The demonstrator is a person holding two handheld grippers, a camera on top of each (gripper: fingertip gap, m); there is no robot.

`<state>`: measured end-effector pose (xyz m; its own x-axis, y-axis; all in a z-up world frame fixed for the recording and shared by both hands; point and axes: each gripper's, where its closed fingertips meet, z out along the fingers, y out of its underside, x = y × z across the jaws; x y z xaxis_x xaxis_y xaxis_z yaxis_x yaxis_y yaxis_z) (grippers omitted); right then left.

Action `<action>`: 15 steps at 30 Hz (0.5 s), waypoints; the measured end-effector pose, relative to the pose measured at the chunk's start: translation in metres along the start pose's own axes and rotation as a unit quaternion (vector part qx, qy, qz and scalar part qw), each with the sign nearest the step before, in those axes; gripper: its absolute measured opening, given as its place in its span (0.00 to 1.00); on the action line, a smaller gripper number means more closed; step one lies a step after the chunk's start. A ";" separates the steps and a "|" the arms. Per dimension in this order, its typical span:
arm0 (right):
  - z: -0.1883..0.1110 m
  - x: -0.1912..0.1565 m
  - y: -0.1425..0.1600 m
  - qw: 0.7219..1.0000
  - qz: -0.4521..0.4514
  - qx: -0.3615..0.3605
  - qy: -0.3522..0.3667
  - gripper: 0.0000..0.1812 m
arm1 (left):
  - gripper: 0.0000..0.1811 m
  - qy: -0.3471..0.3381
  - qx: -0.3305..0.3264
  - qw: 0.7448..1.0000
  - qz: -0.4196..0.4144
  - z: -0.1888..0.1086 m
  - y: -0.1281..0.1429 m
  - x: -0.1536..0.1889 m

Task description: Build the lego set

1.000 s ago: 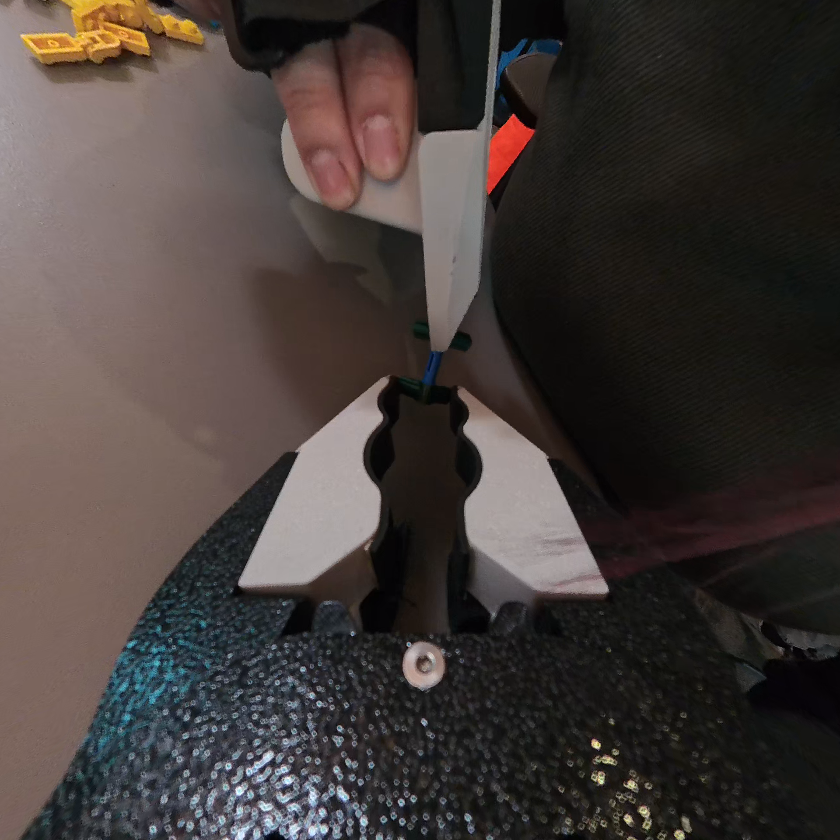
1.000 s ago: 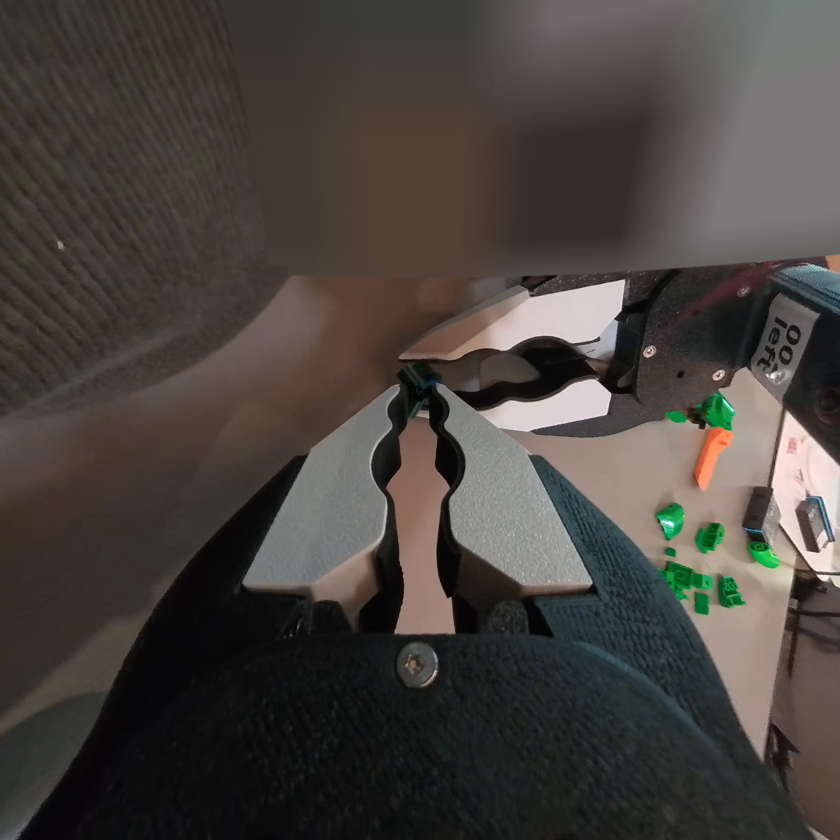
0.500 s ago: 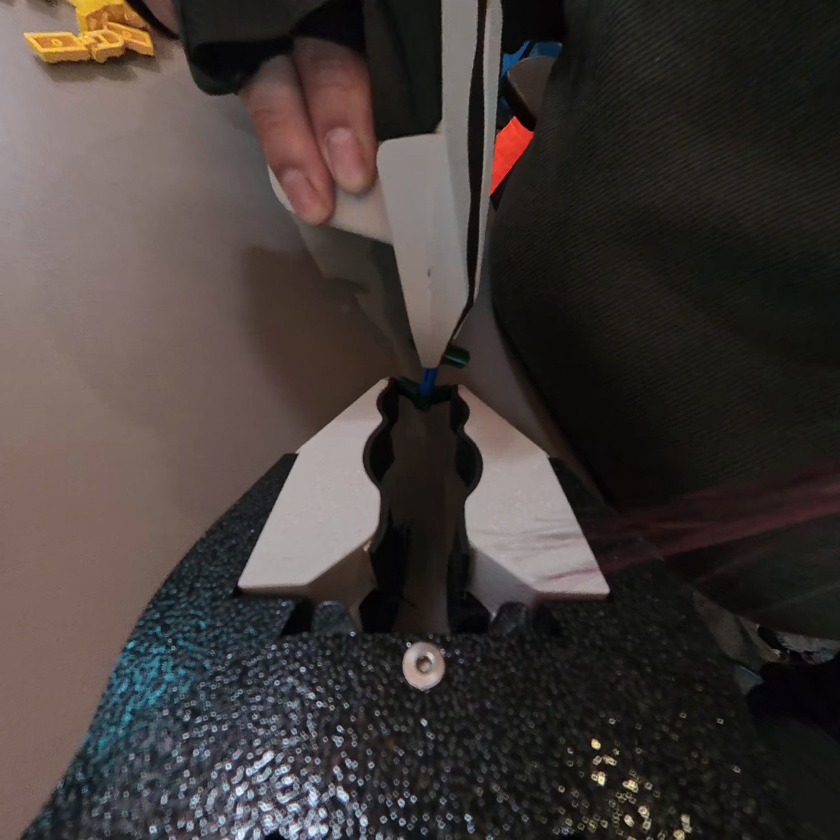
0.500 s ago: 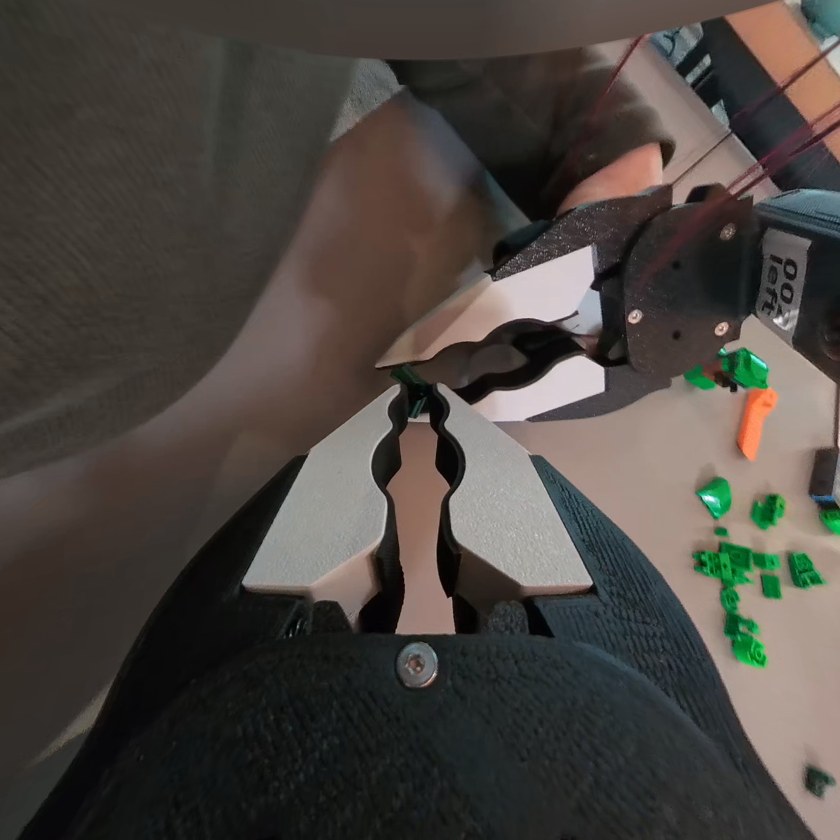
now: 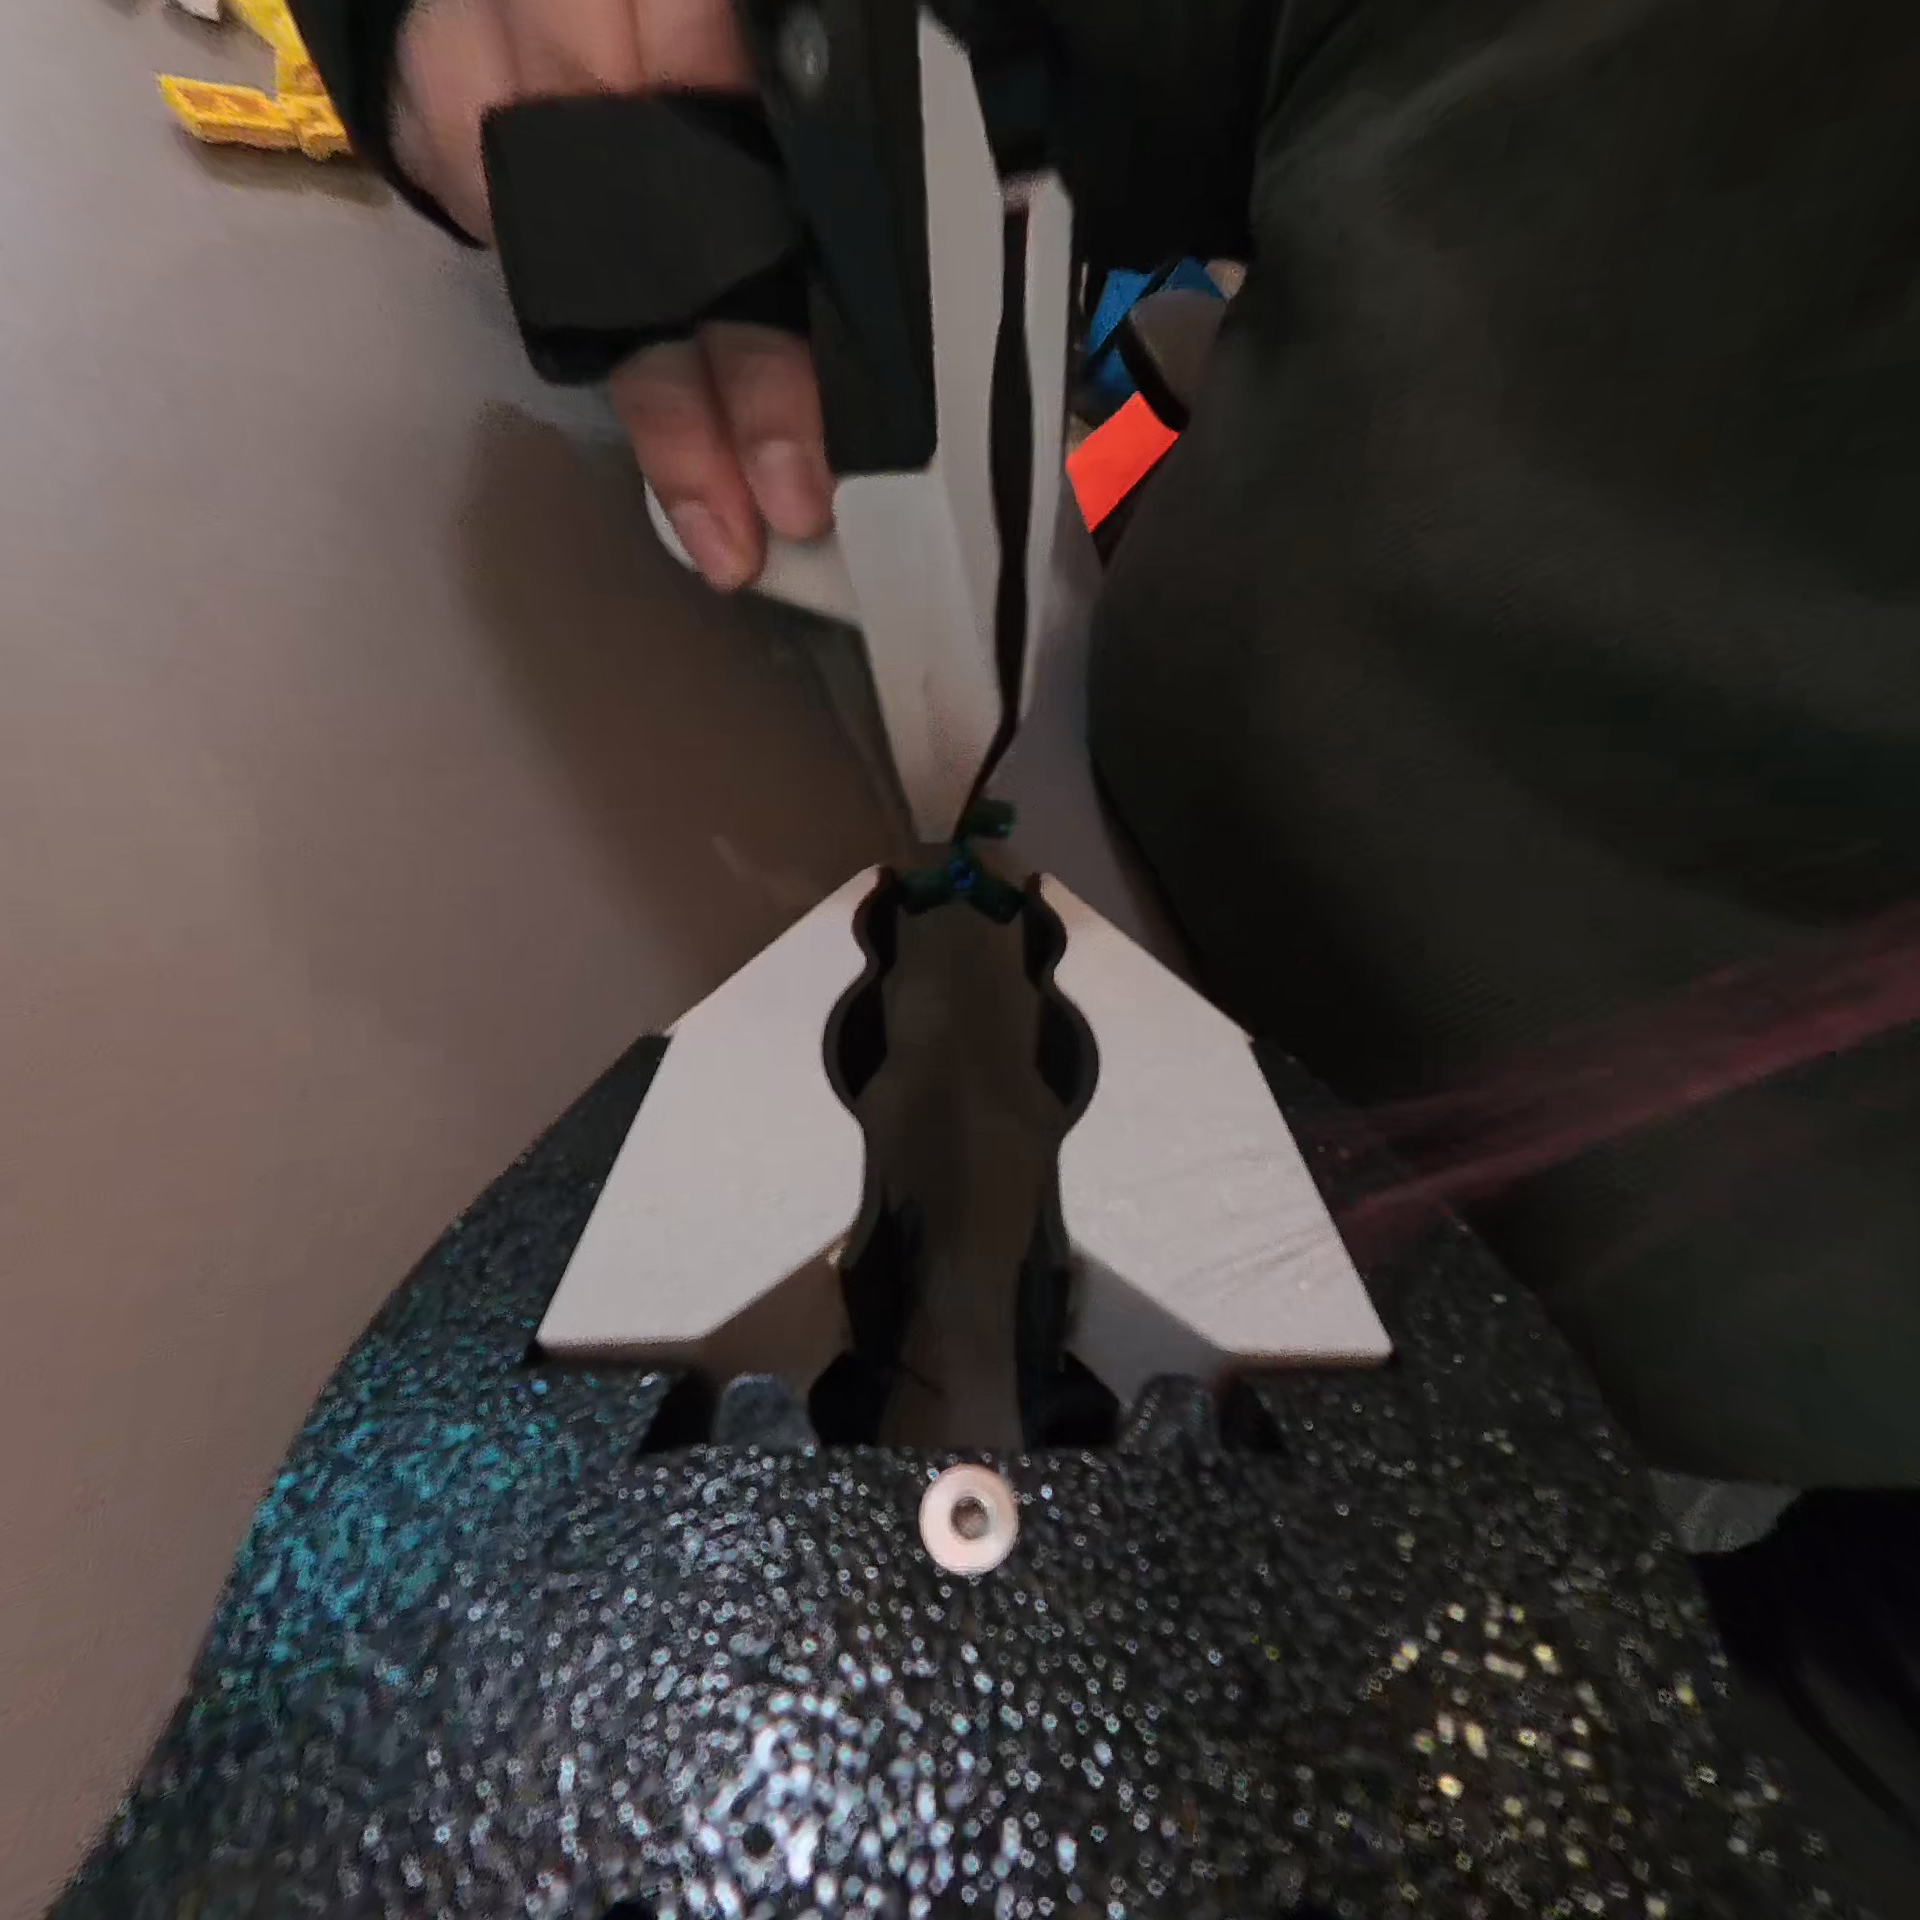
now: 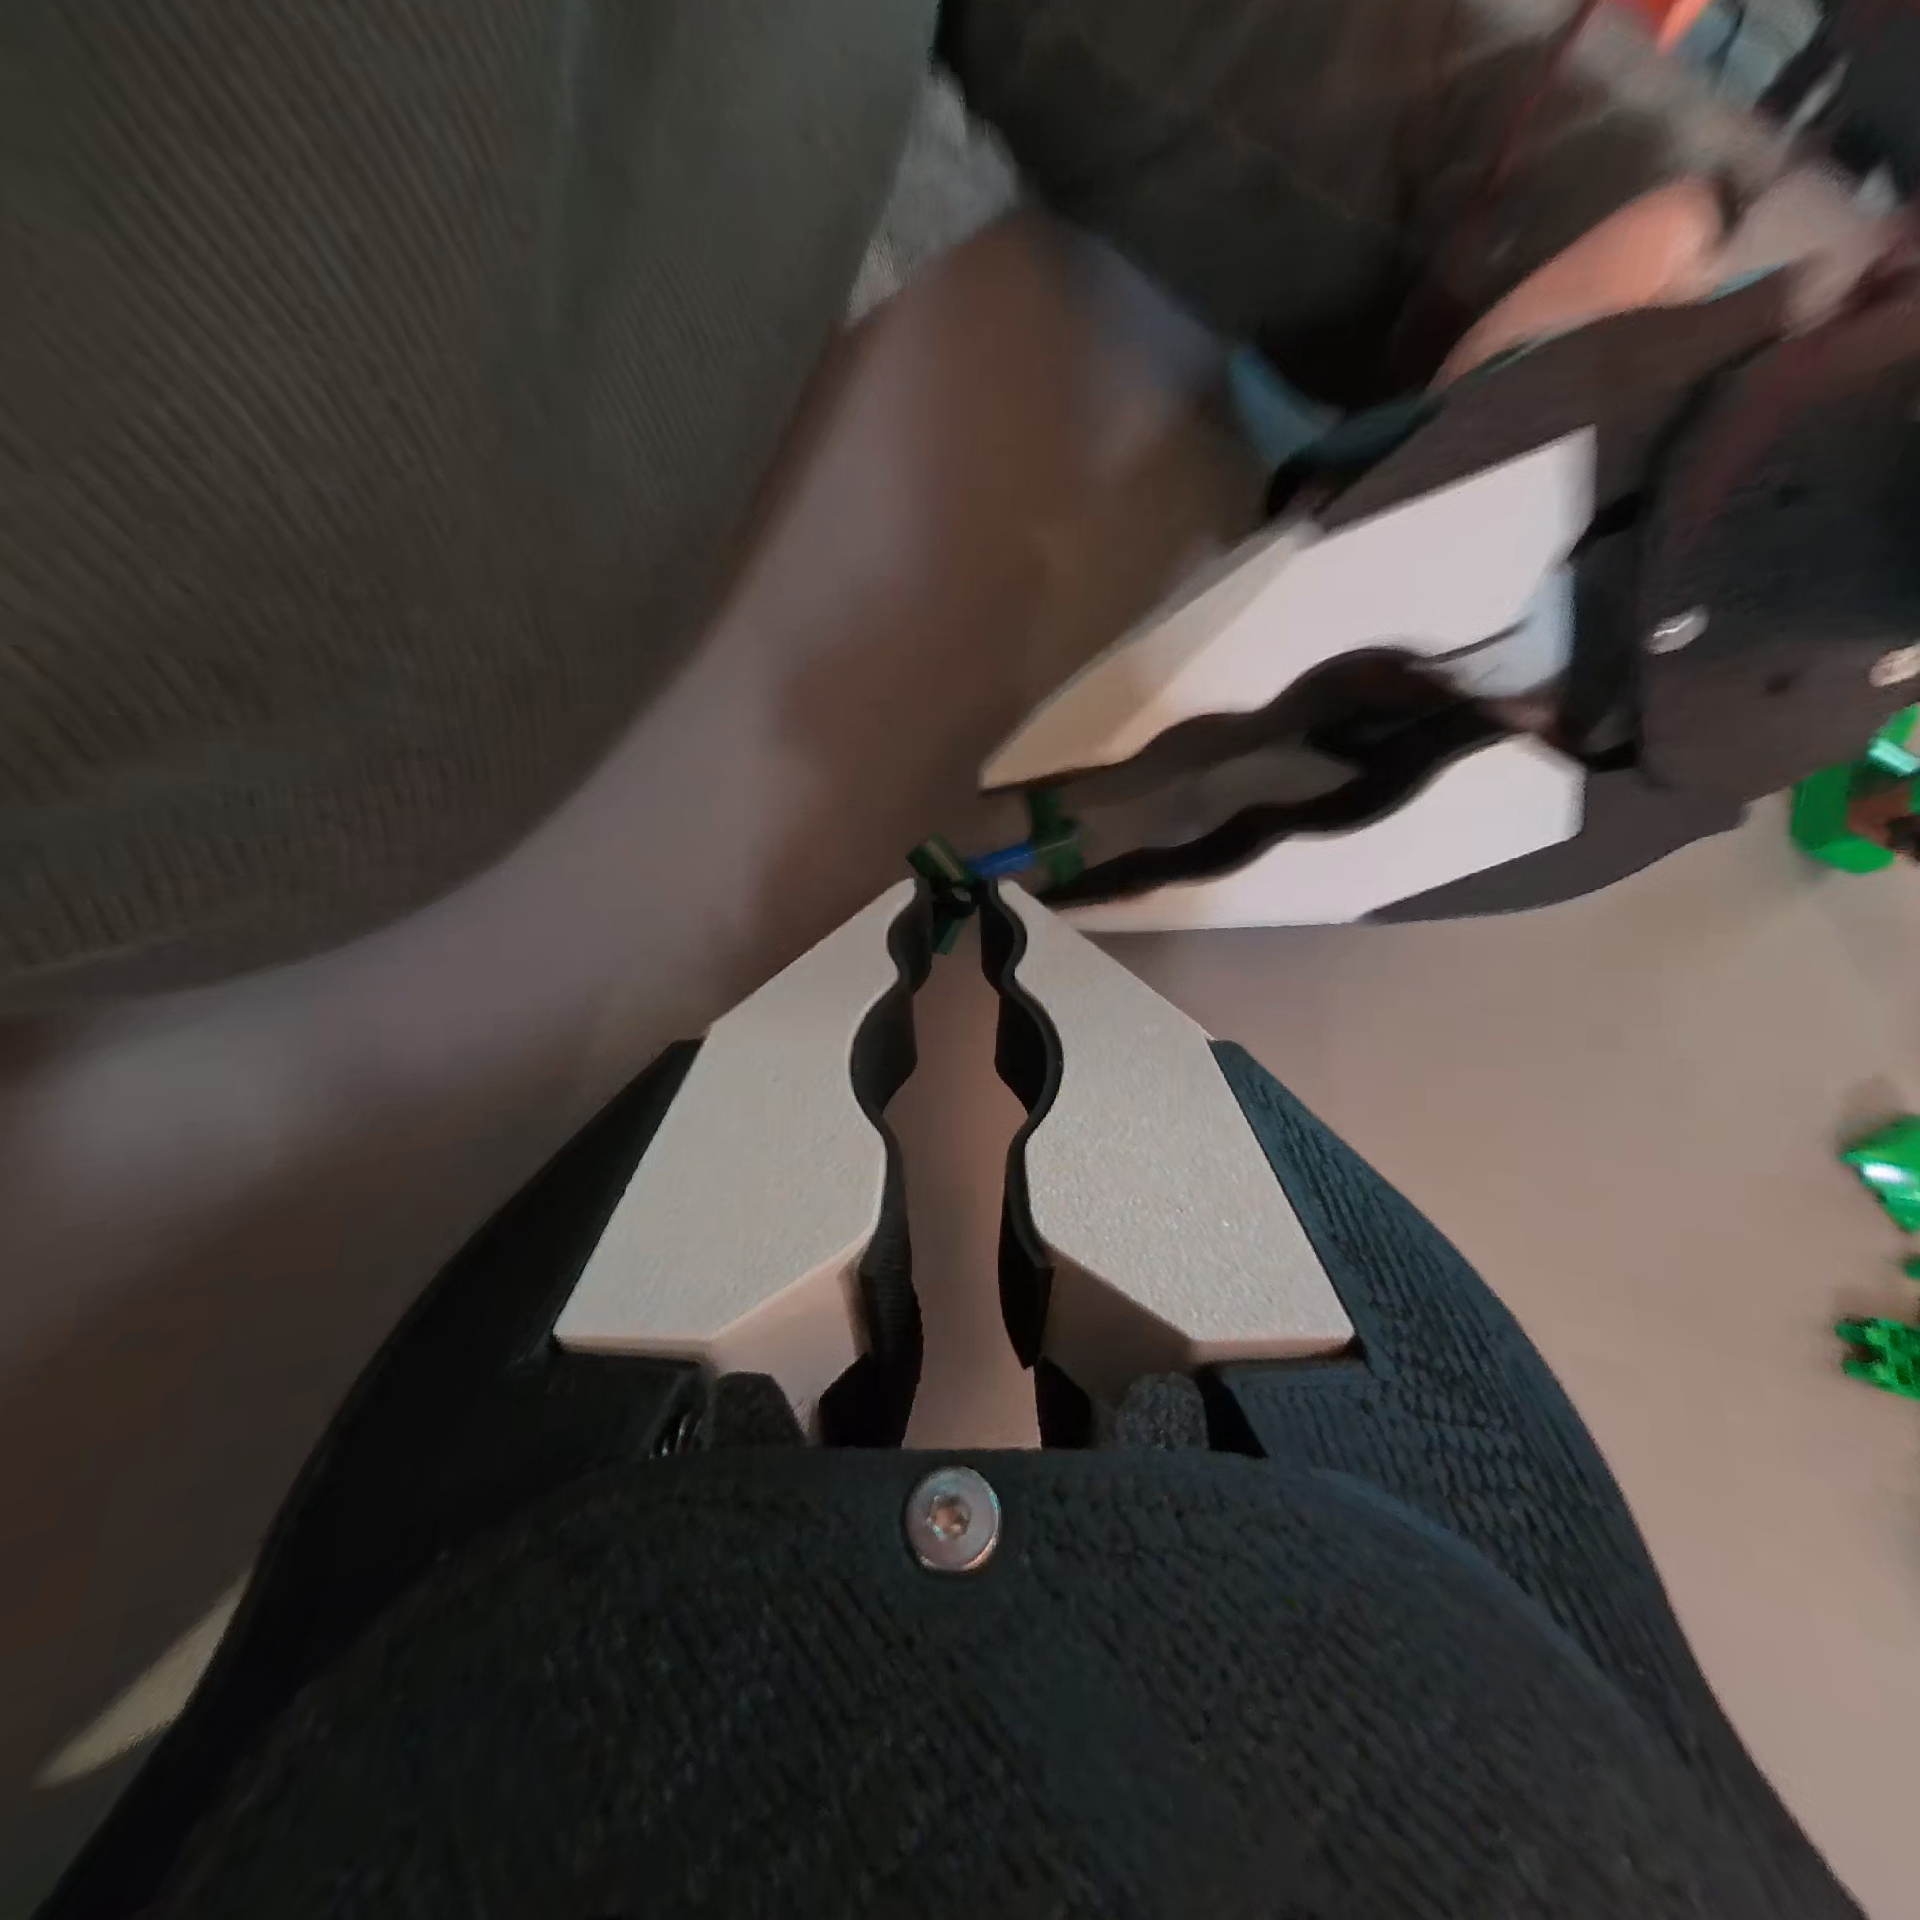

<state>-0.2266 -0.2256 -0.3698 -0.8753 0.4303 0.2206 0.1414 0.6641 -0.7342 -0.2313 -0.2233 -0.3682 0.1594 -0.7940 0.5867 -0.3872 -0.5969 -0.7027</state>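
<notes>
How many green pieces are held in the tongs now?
2. One dark green piece sits in the right tongs; a second green piece is in the left tongs, with a blue pin joining them. Others may be hidden.

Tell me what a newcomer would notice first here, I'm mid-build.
The two grippers meeting tip to tip, held above the table: the left gripper and the right gripper each pinch a small dark green piece, with a thin blue pin bridging the two. Next, the person's hand on the right gripper's trigger, top of the left wrist view. Loose green bricks lie at the right edge of the right wrist view.
</notes>
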 end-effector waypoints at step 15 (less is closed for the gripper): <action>-0.004 0.016 0.015 0.998 0.004 0.016 0.063 0.04 | 0.12 -0.081 0.015 0.993 0.078 -0.013 -0.003 -0.012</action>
<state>-0.2365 -0.2065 -0.3743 -0.8084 0.5107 0.2929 0.1308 0.6409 -0.7564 -0.2441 -0.2103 -0.3673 0.2445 -0.8842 0.3980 -0.3926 -0.4656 -0.7932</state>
